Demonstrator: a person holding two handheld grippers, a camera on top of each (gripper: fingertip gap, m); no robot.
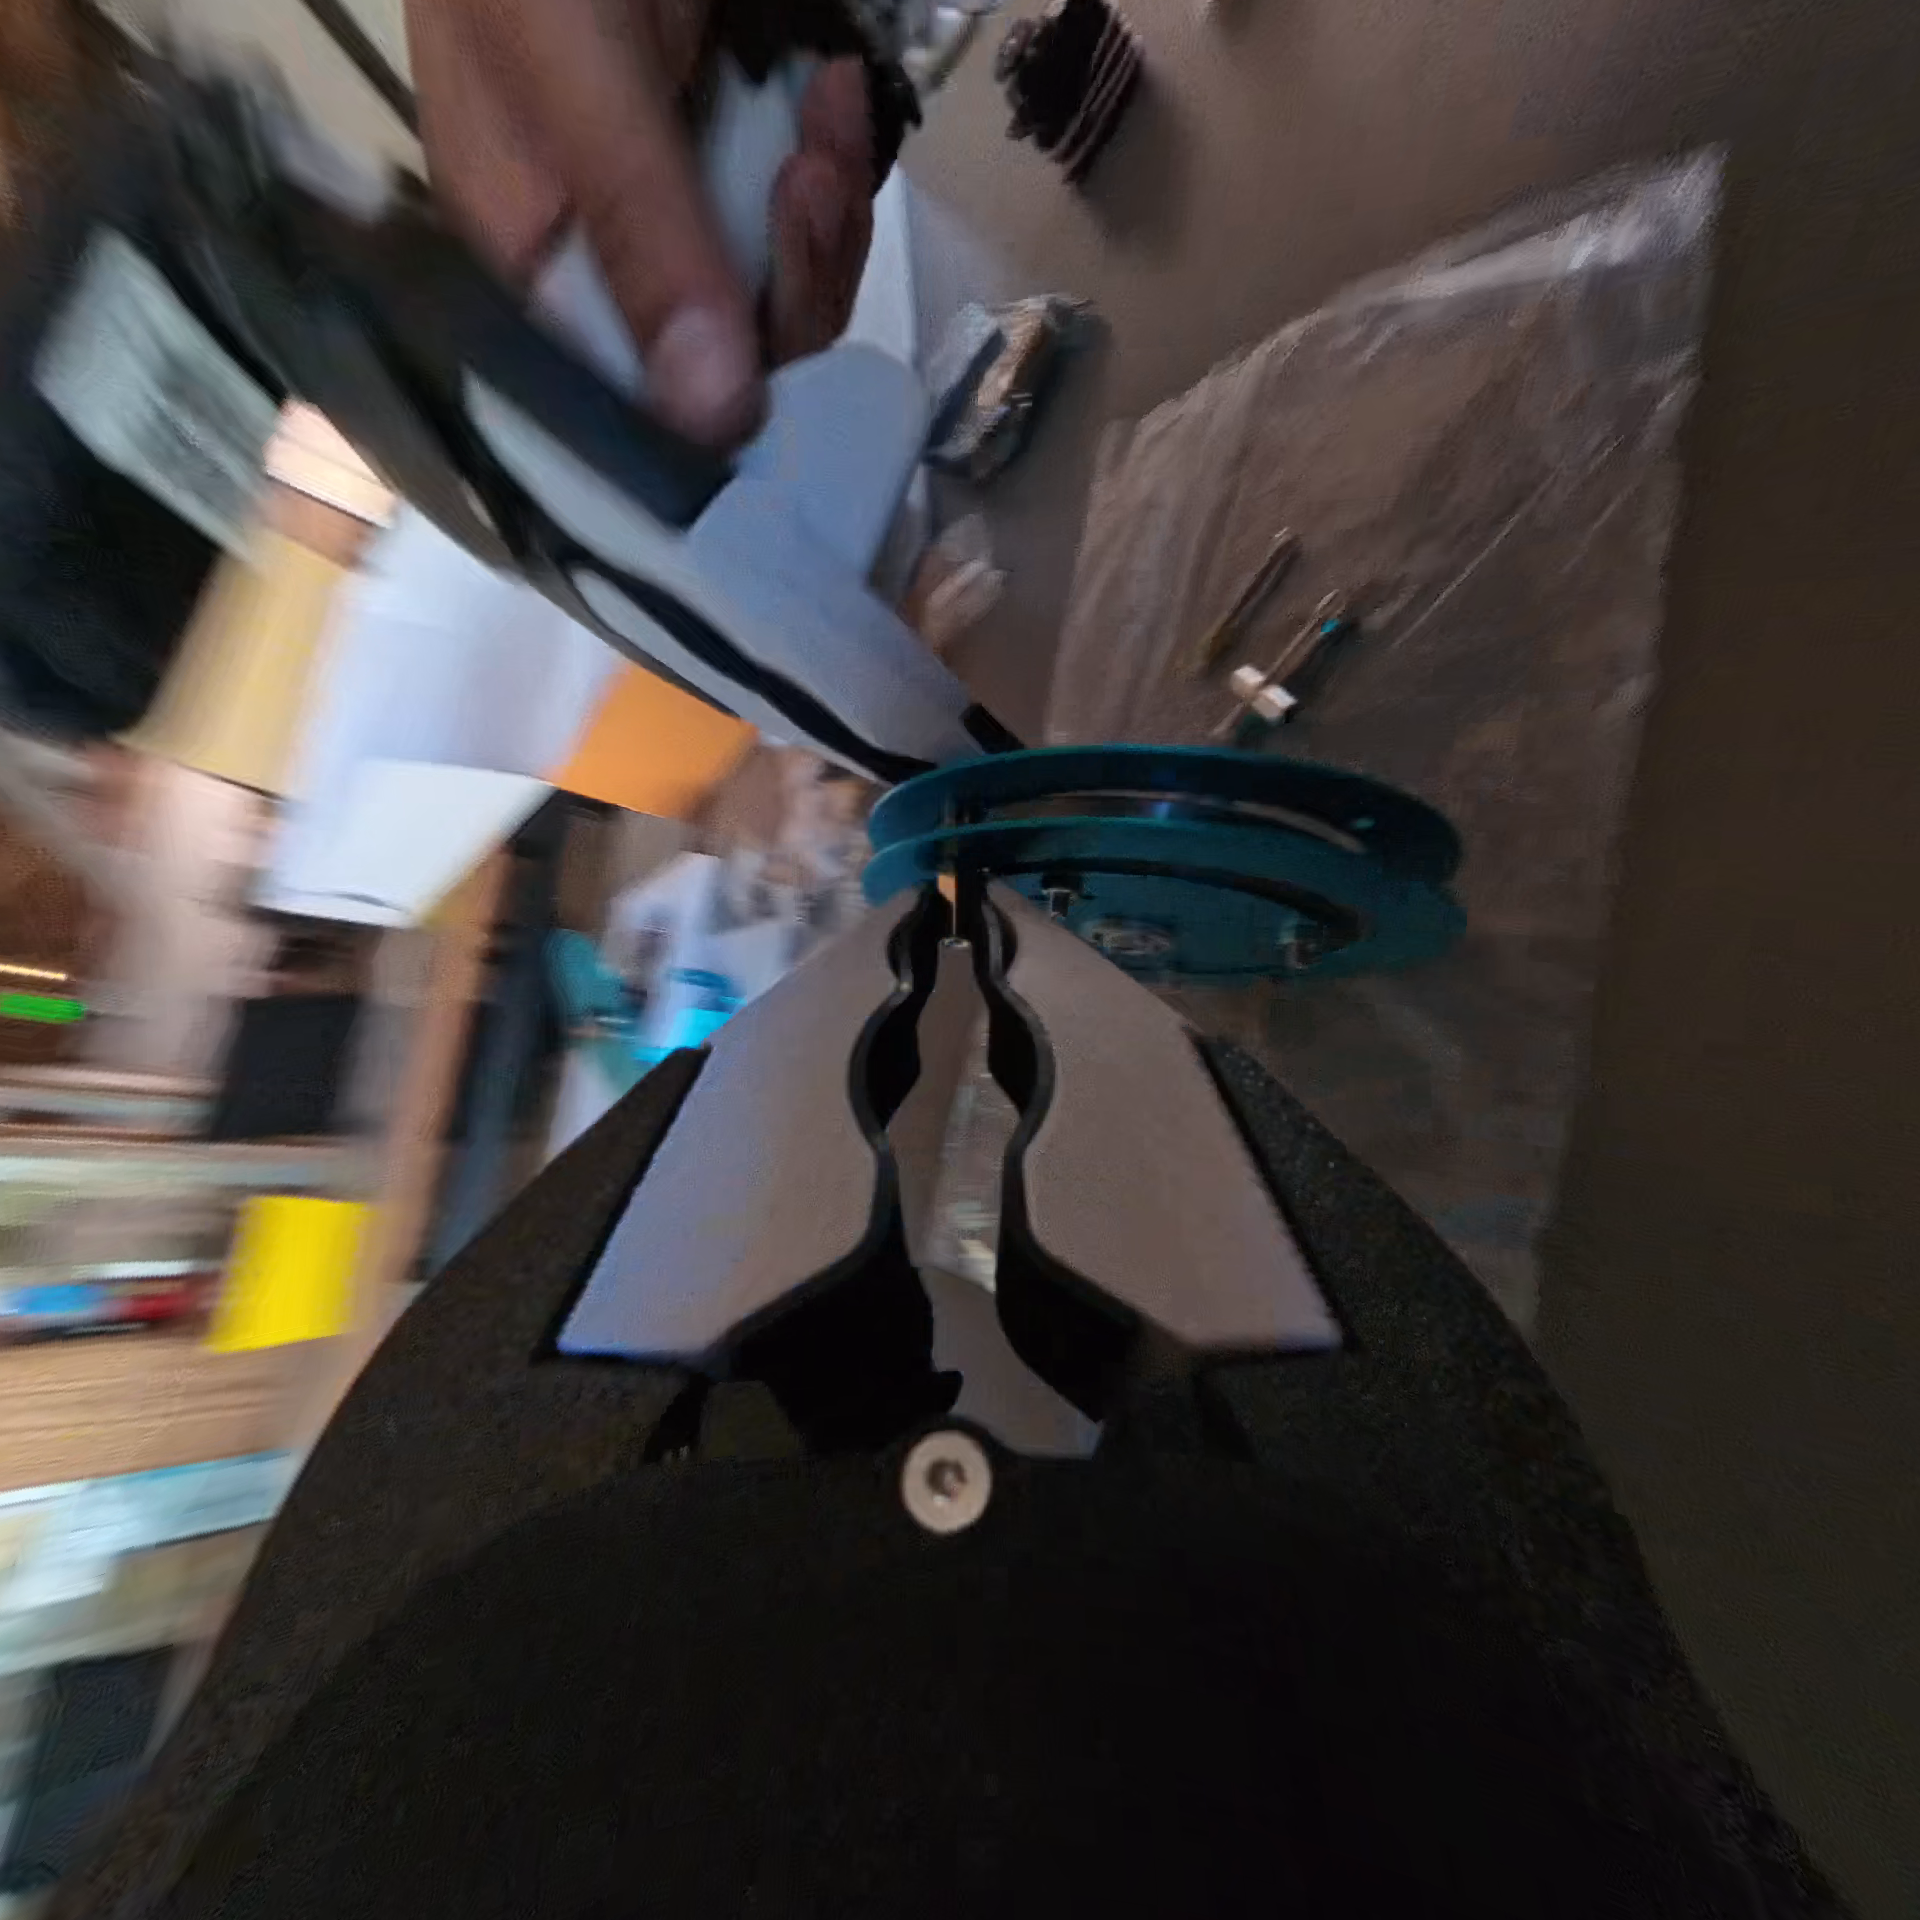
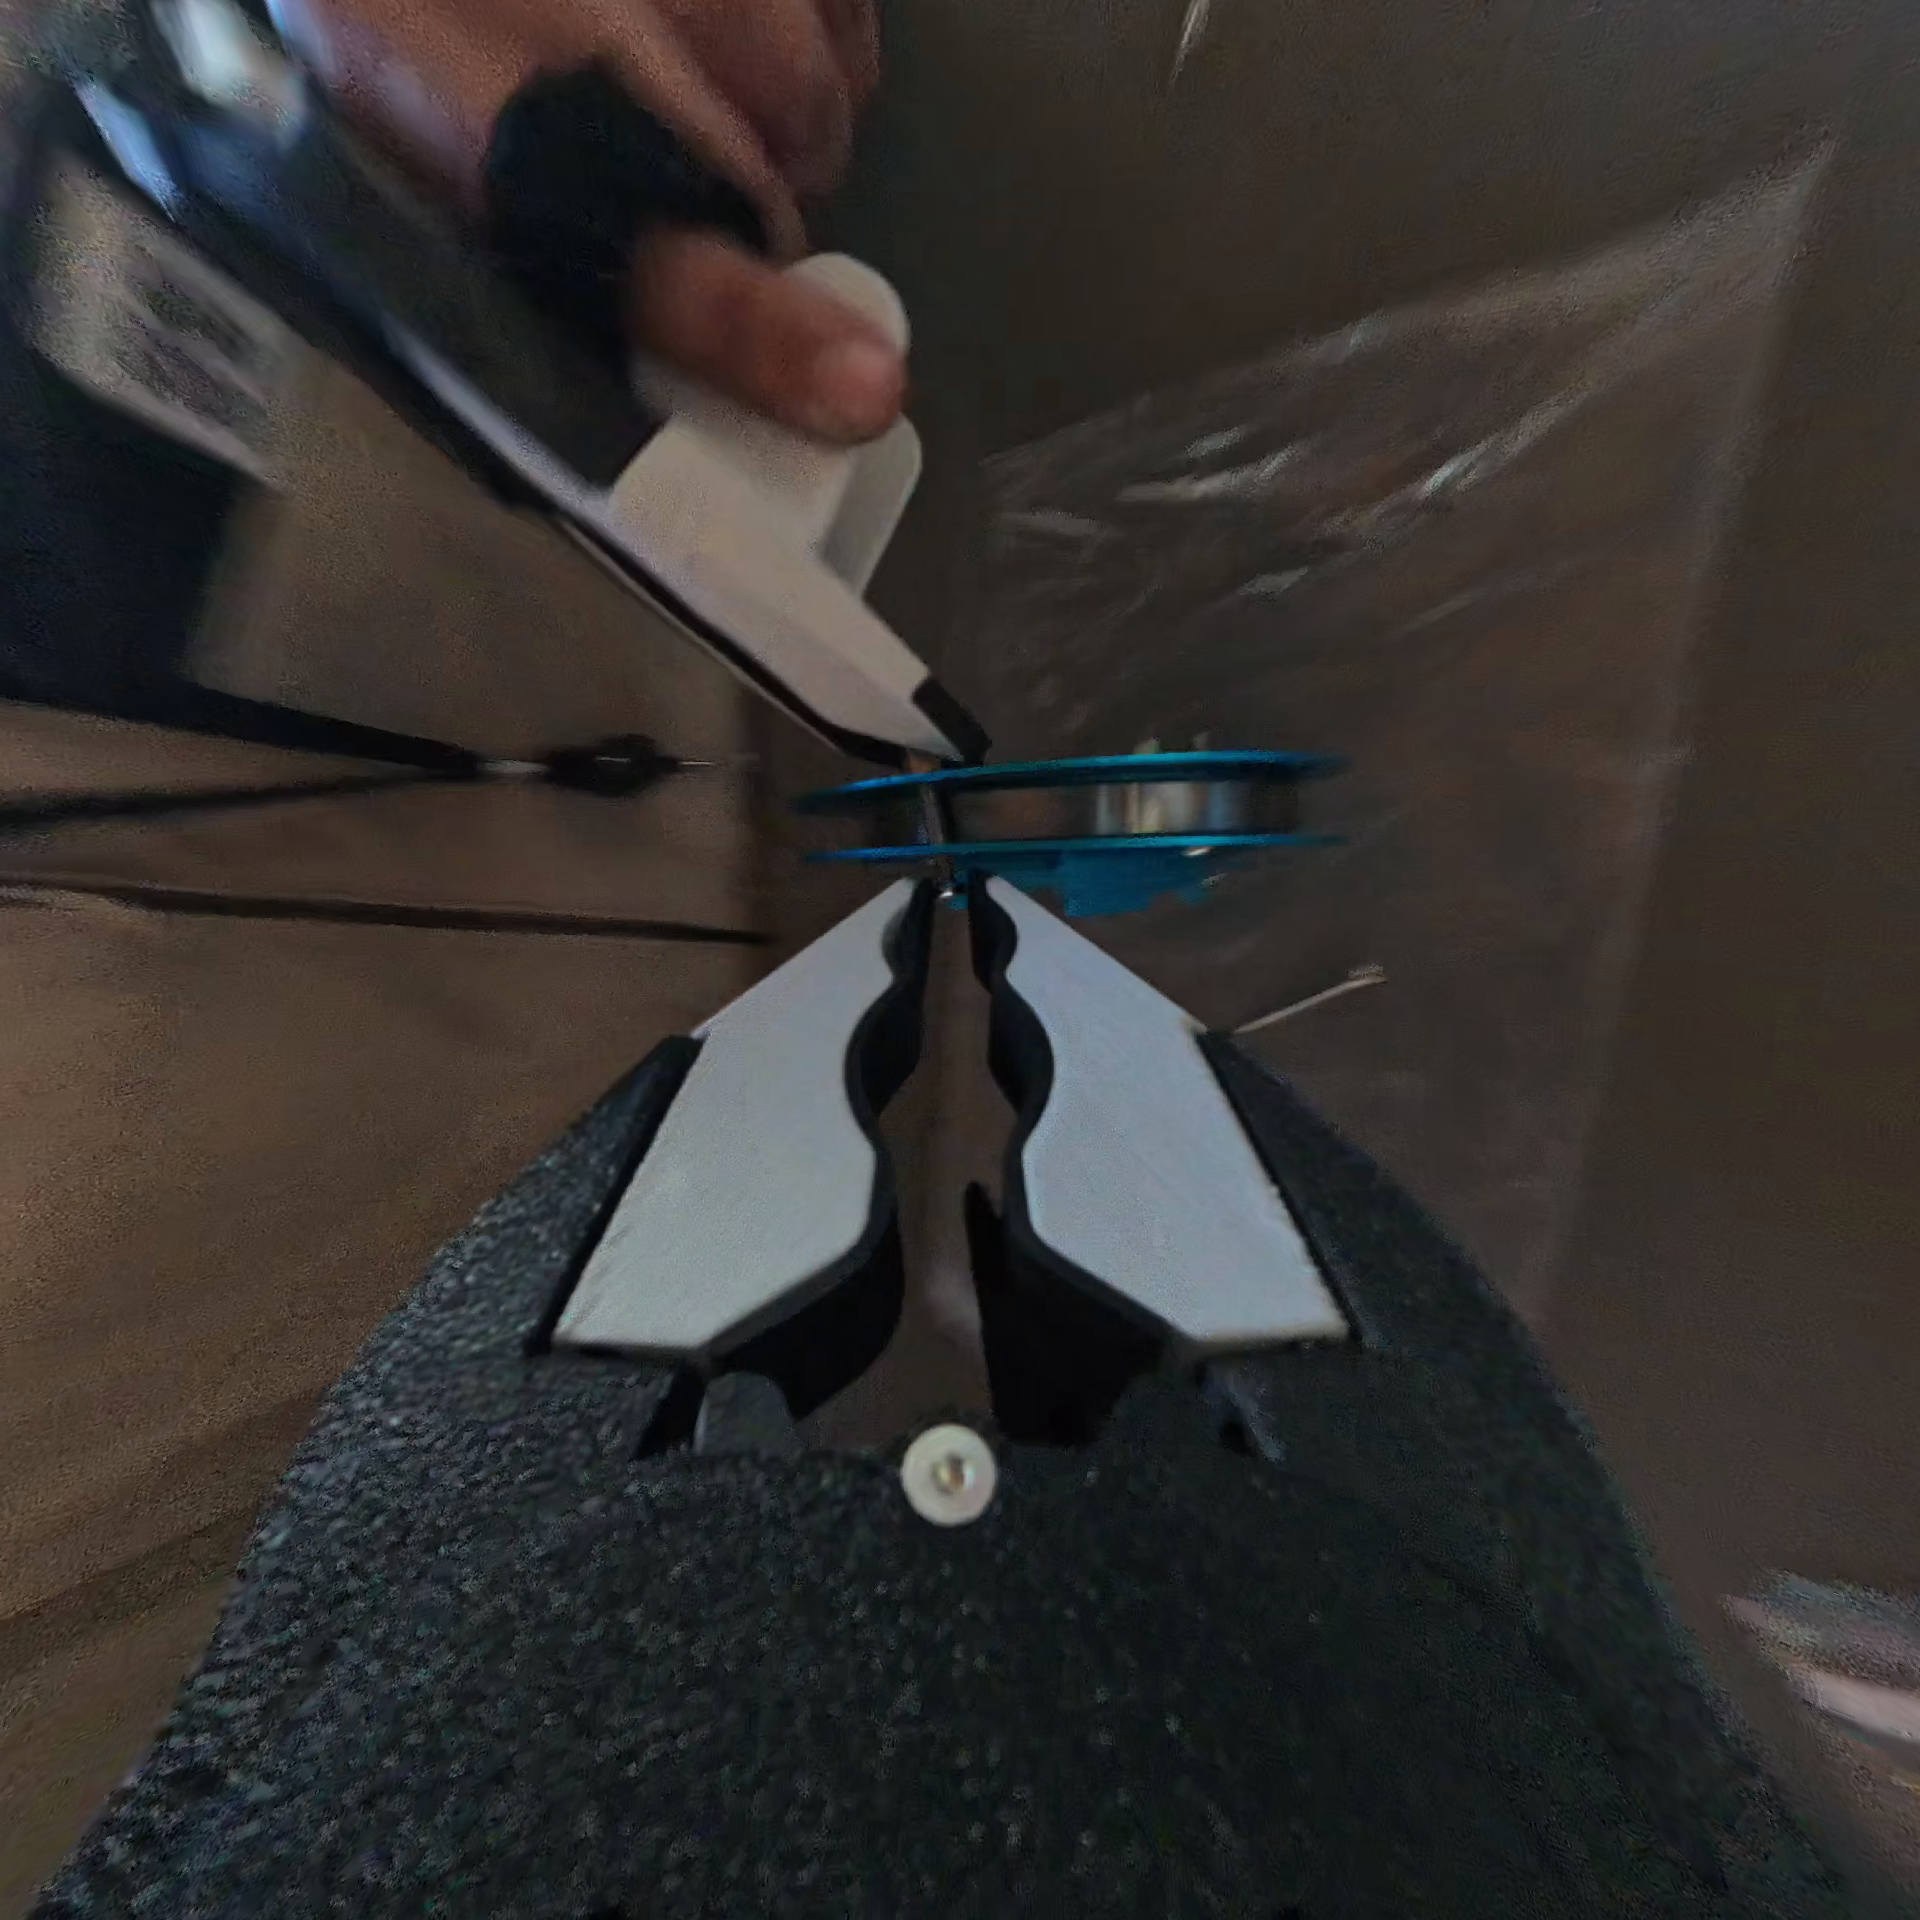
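Note:
A blue assembly of two round plates (image 1: 1195, 790) with a metal ring between them hangs above a brown table. My left gripper (image 1: 951, 920) is shut on a thin post at the plates' near edge, with a small screw between its fingers. The right gripper (image 1: 977, 727), held by a hand (image 1: 665, 260), reaches in from the upper left and touches the top plate's edge. In the right wrist view the blue assembly (image 2: 1091, 769) is edge-on. My right gripper (image 2: 948, 891) is shut on a small pin at its lower plate. The left gripper (image 2: 951, 740) meets the top plate.
A clear plastic sheet (image 1: 1455, 468) covers the brown table, with thin tools (image 1: 1257, 603) and a small white piece (image 1: 1262, 698) on it. A black ribbed object (image 1: 1075, 88) lies farther back. A black cable (image 2: 603, 767) and a metal pin (image 2: 1314, 995) show in the right view. The background is blurred. Less than 4 cm separates the two grippers' tips.

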